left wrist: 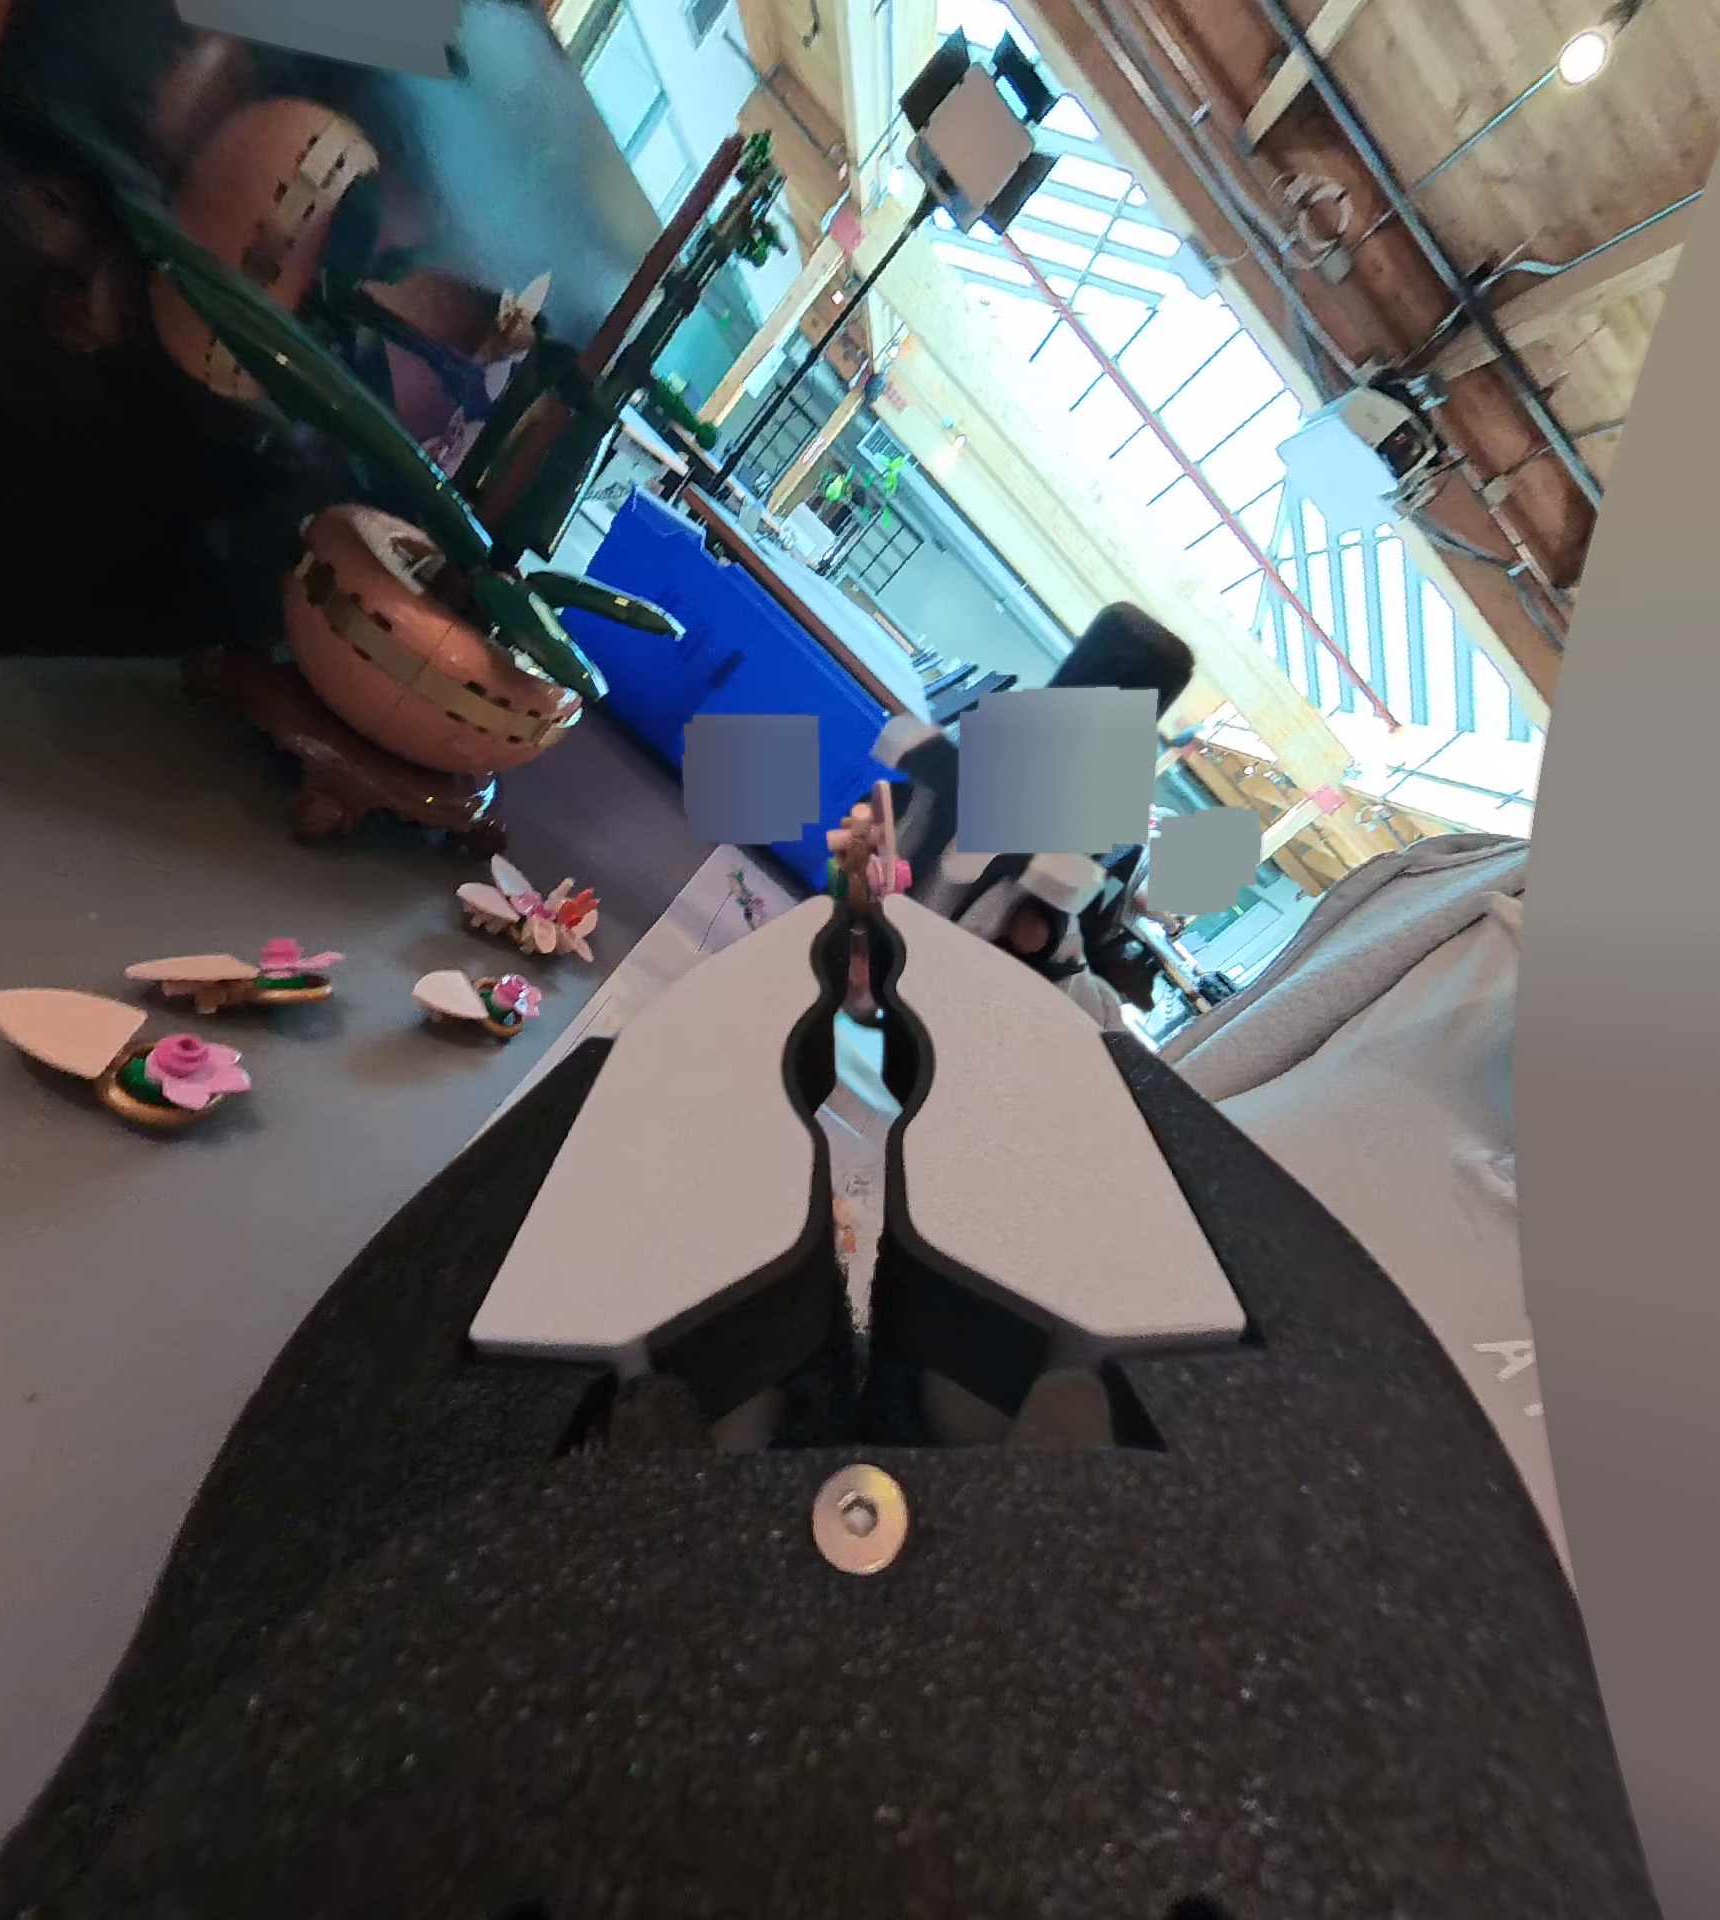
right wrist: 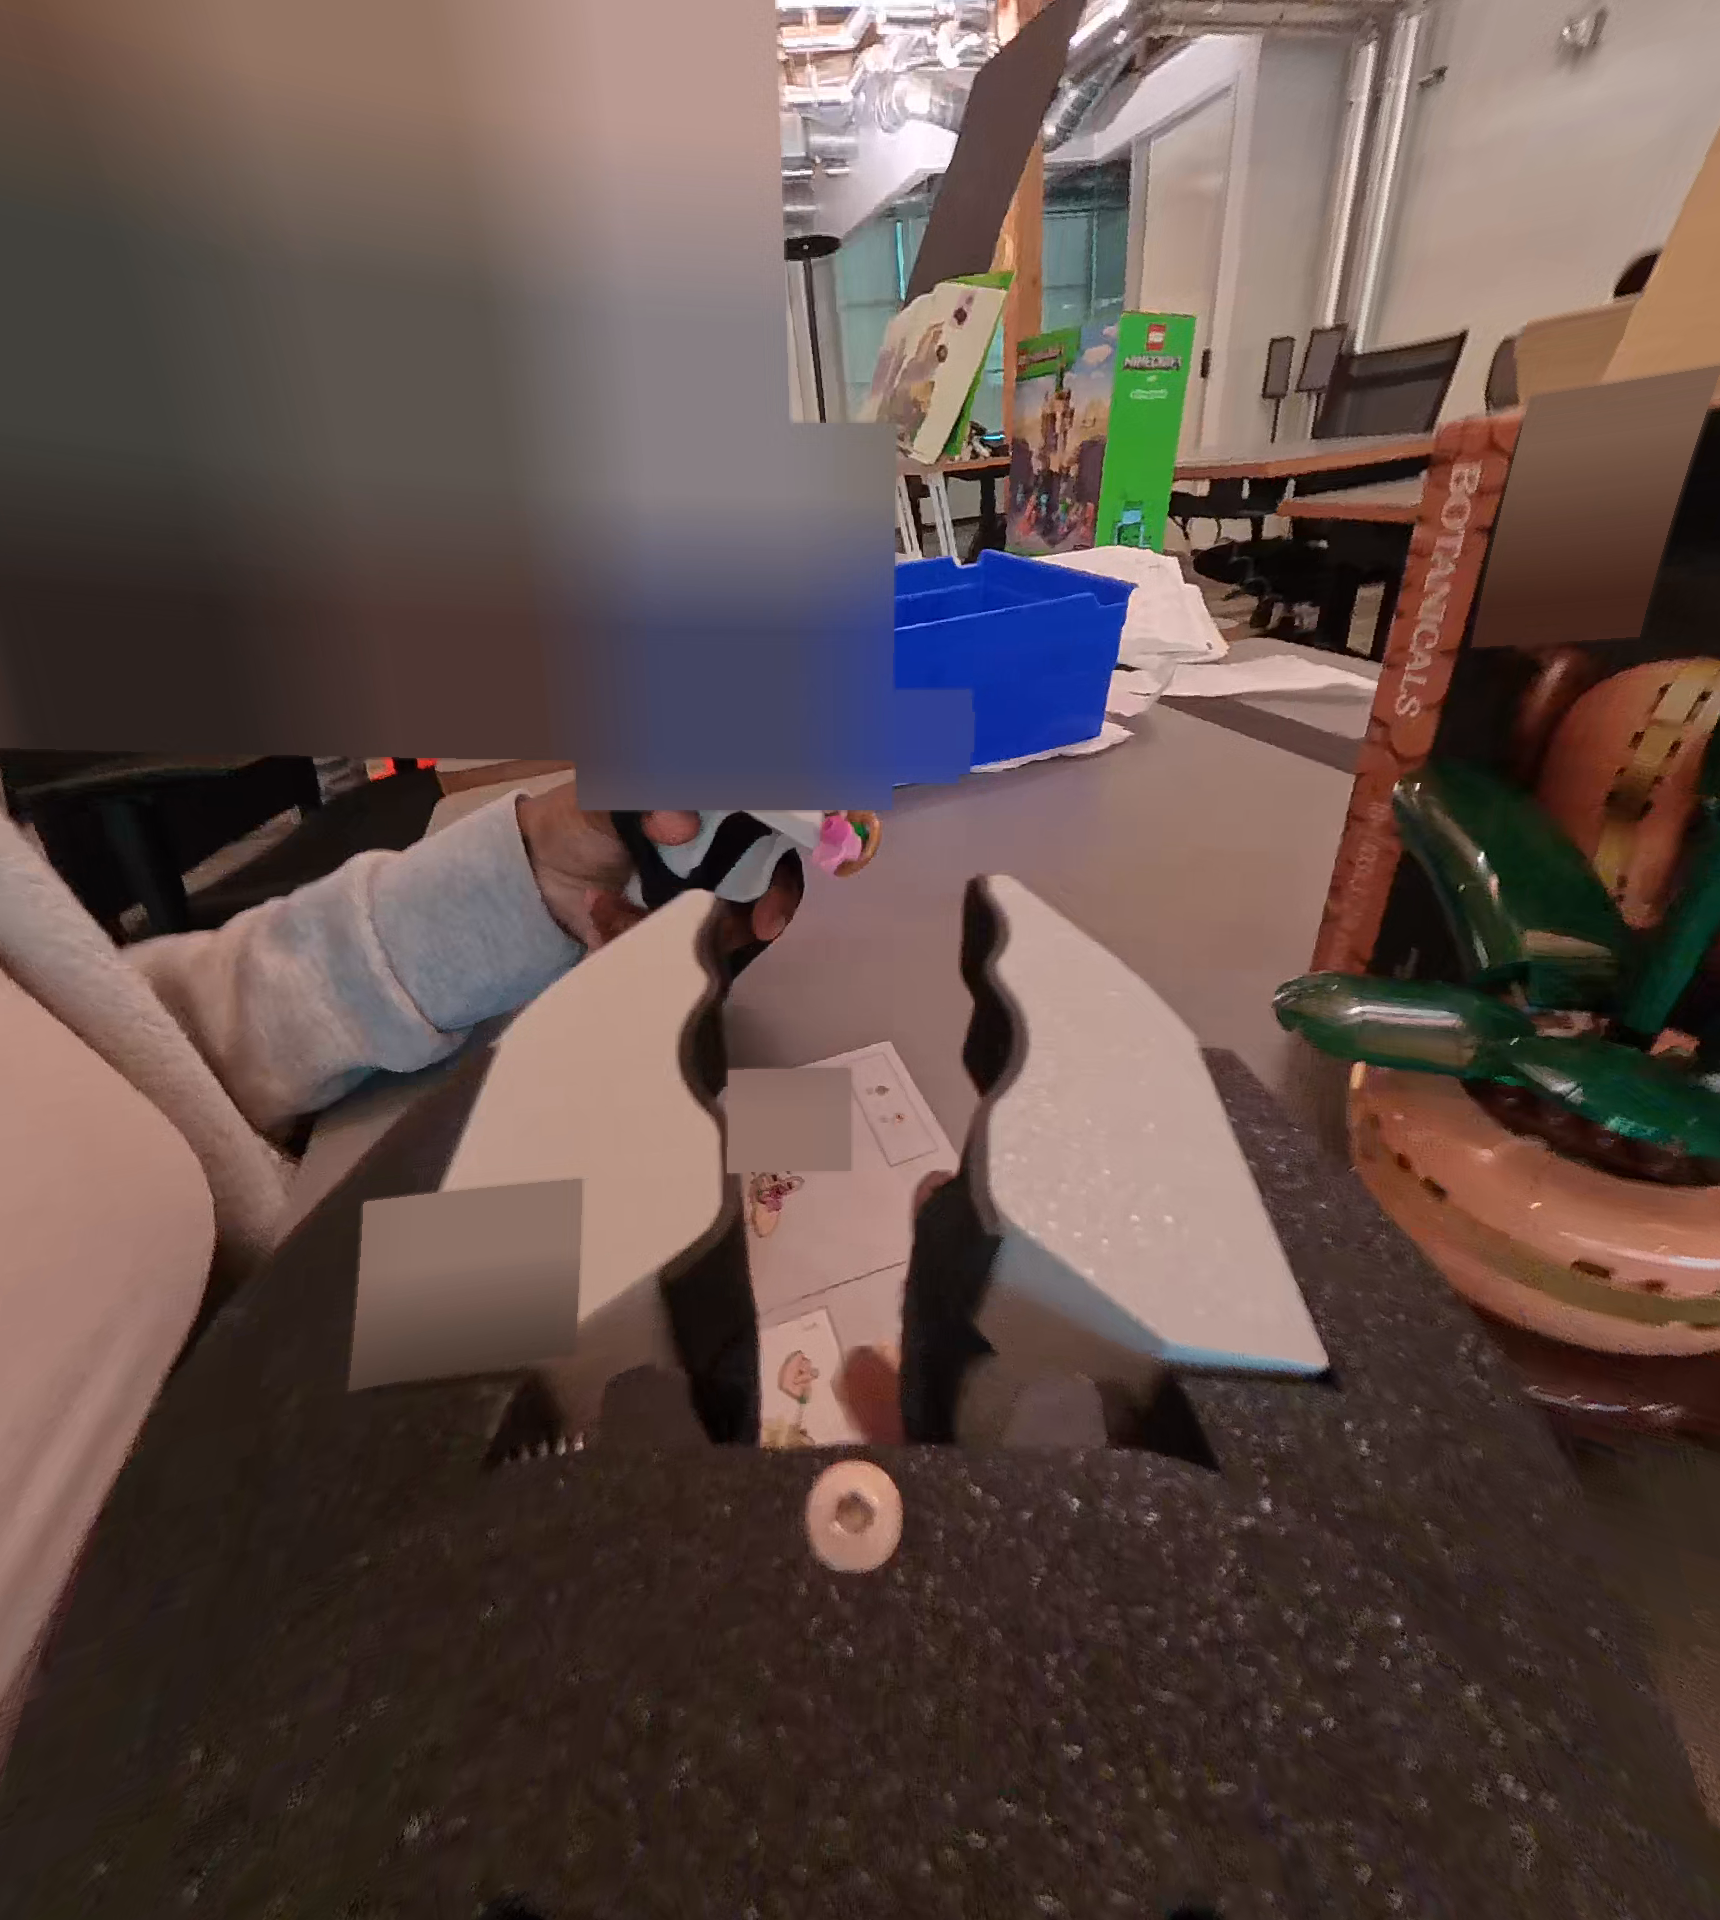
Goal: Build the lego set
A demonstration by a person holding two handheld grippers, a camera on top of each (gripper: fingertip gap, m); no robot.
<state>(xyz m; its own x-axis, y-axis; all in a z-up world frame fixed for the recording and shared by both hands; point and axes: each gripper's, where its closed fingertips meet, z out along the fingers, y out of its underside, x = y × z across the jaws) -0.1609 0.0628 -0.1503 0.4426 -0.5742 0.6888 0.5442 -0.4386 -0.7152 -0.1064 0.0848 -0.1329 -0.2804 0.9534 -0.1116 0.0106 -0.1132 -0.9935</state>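
The left gripper pinches a small brick flower at its tips – the right gripper gapes bare, potted brick plant at three o'clock.

Writing shows on a green box at the back, with a logo at the top, and runs in white down the brown spine of a dark box. The sheet on the table carries small print (too small to read). Pale letters mark a grey garment.
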